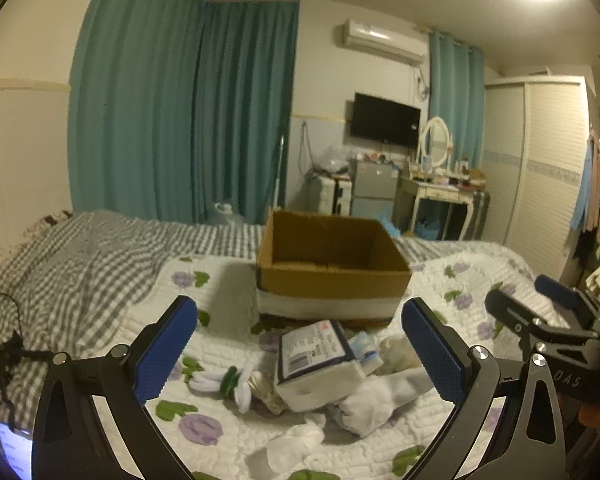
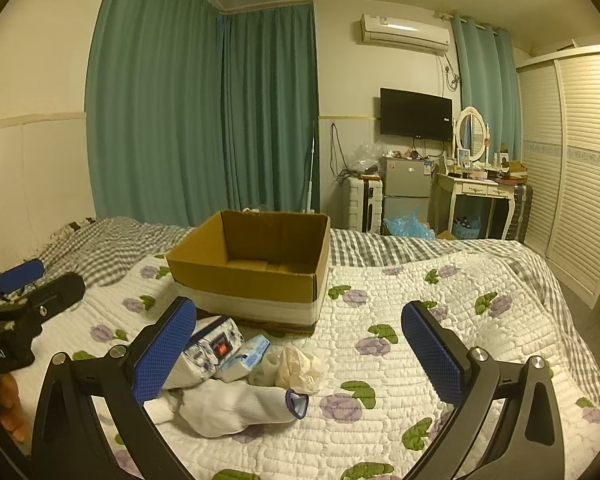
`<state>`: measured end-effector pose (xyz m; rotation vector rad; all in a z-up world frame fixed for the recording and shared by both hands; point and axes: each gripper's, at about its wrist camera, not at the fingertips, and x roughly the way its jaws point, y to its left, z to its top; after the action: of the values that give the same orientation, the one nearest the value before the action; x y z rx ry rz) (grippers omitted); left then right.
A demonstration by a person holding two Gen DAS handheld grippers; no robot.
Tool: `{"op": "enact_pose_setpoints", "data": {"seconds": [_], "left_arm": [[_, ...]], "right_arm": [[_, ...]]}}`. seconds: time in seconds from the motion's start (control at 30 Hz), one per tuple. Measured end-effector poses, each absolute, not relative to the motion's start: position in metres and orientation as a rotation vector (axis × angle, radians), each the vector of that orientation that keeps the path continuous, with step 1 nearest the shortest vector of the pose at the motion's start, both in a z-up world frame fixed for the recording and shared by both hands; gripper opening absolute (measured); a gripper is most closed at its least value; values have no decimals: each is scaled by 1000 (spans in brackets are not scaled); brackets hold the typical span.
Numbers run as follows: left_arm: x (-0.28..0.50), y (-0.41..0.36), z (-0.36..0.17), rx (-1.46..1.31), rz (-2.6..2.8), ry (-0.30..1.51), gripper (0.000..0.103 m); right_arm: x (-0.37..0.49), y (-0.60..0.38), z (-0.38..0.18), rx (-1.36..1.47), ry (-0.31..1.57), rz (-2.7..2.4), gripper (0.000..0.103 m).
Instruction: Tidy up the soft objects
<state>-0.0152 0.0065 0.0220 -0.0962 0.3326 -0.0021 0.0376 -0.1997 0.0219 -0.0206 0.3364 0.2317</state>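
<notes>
One cardboard box [image 1: 332,264], open-topped, ahead of both tools. Soft heap on quilt [image 2: 440,344]: one tissue pack [image 1: 316,364] between the spread left gripper [image 1: 300,352] fingers; one white sock [image 2: 236,406] just inside the right gripper [image 2: 300,354] left finger, jaws wide, holding nothing.

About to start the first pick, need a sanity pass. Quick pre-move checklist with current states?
1. Left gripper open, holding nothing: ok.
2. Right gripper open, holding nothing: ok.
3. Cardboard box upright, top open: ok.
4. Box interior free of items: ok for the visible floor; near corner cannot tell.
5. Tissue pack between the left gripper's fingers in view, not grasped: ok.
6. White sock clear of neighbours: not ok, it touches the pile.
</notes>
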Motion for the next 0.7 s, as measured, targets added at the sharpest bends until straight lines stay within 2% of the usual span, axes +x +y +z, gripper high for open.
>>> {"op": "enact_pose_setpoints", "data": {"seconds": [0.2,0.3,0.67,0.7], "left_arm": [[-27,13,56,-84,14,348,103],[-22,21,52,-97,19,404,103],[24,7,-69,-106,-1,751,103],[28,4,-81,-103,-14,785,98]], "right_arm": [[25,-197,52,-65,374,258,103],[29,-193,56,-114,450,270,103],[45,-191,4,-158,535,267,103],[46,-191,-2,-159,544,270,103]]}}
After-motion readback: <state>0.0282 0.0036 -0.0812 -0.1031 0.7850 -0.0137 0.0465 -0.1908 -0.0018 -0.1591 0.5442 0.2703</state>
